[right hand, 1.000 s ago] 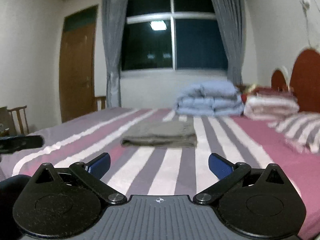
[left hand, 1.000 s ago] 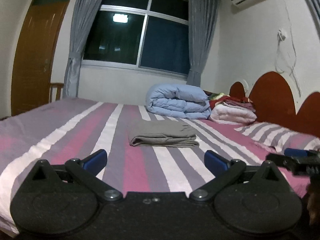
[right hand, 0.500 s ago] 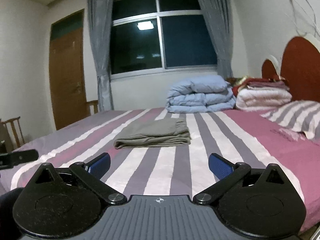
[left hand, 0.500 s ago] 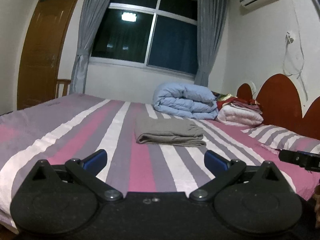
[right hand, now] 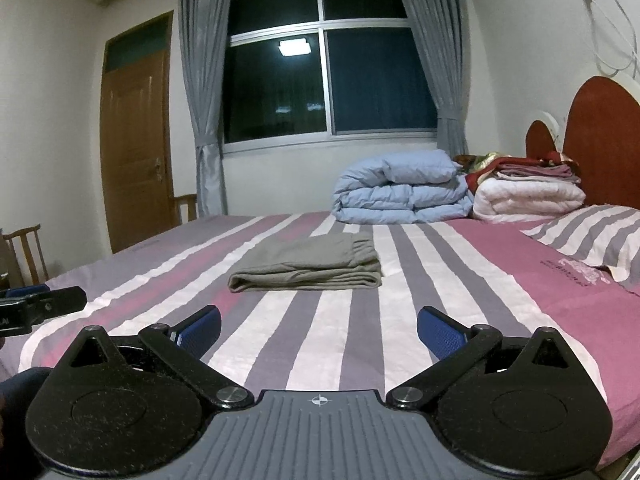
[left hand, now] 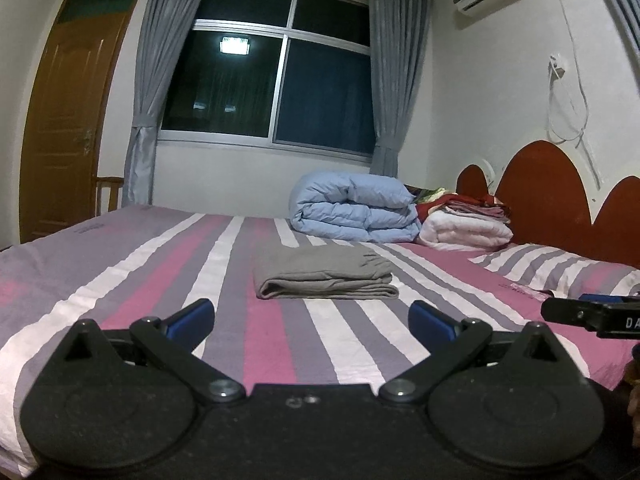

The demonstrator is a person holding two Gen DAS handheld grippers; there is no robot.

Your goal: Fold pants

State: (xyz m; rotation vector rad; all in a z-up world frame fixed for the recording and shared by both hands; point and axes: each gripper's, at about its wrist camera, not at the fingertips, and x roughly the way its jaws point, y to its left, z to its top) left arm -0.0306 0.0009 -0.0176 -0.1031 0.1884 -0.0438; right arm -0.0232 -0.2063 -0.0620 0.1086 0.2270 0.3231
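Note:
The grey pants (left hand: 326,274) lie folded in a flat rectangle on the striped bed (left hand: 140,280), and show in the right wrist view (right hand: 310,266) too. My left gripper (left hand: 310,320) is open and empty, held back from the pants above the bed's near part. My right gripper (right hand: 318,330) is open and empty, also short of the pants. The right gripper's tip shows at the right edge of the left wrist view (left hand: 592,314). The left gripper's tip shows at the left edge of the right wrist view (right hand: 40,306).
A folded light-blue duvet (left hand: 356,212) and a pile of white and red bedding (left hand: 466,224) sit at the far side of the bed. A striped pillow (left hand: 556,268) lies by the red headboard (left hand: 560,196). A wooden chair (right hand: 26,252) stands left, near the door (right hand: 136,148).
Both grippers have drawn back and tilted up a little, so the folded pants sit lower and slightly farther in each view. Both stay open and empty.

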